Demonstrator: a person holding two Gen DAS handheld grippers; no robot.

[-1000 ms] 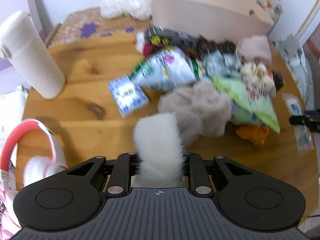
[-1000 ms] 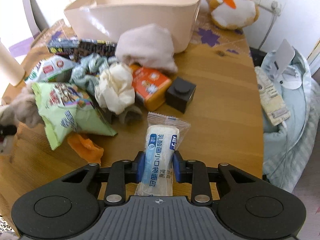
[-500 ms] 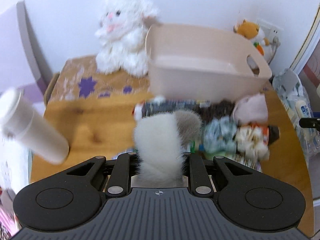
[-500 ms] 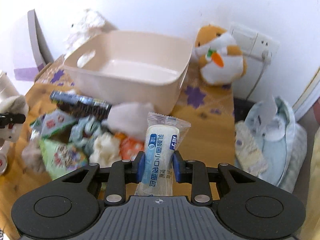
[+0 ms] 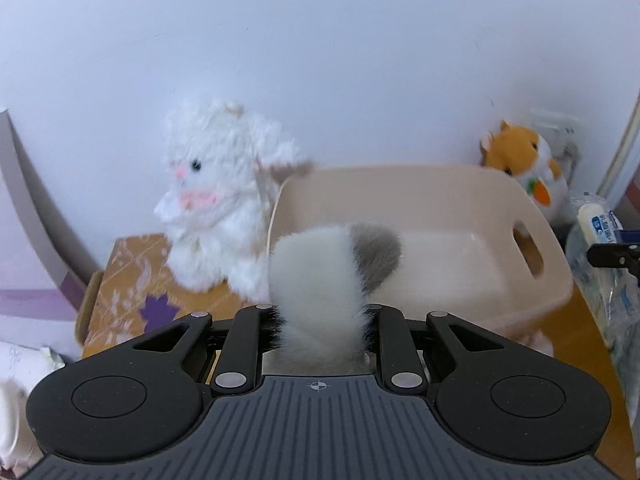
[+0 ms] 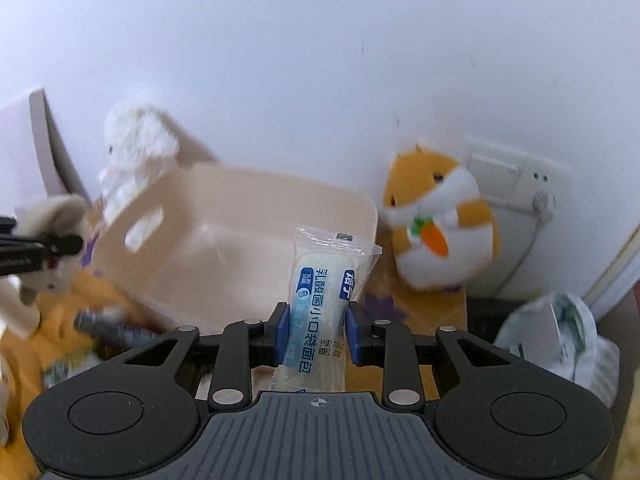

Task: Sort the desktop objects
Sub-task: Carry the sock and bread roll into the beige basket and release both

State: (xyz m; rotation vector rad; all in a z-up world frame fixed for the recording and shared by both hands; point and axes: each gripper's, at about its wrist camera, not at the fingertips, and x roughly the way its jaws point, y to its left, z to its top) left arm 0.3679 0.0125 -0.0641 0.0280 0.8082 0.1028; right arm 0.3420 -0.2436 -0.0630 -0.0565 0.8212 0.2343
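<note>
My left gripper (image 5: 320,320) is shut on a fluffy white and grey plush piece (image 5: 316,276), held up in front of the beige bin (image 5: 556,276). My right gripper (image 6: 316,328) is shut on a wrapped bread roll in a clear and blue packet (image 6: 324,300), held up near the bin's right rim (image 6: 360,204). The bin looks empty inside. In the right wrist view the left gripper and its plush piece (image 6: 52,216) show at the far left. In the left wrist view the right gripper's tip and the bread packet (image 5: 600,224) show at the far right.
A white plush lamb (image 5: 216,204) sits left of the bin. An orange hamster plush with a carrot (image 6: 440,220) sits right of it, by a wall socket (image 6: 516,176). Snack packets (image 6: 108,328) lie on the wooden table in front of the bin. A light bundle (image 6: 560,340) lies at right.
Both grippers have risen from the cluttered tabletop and moved toward the bin, each still holding its item. The pile of snacks has dropped out of the left wrist view.
</note>
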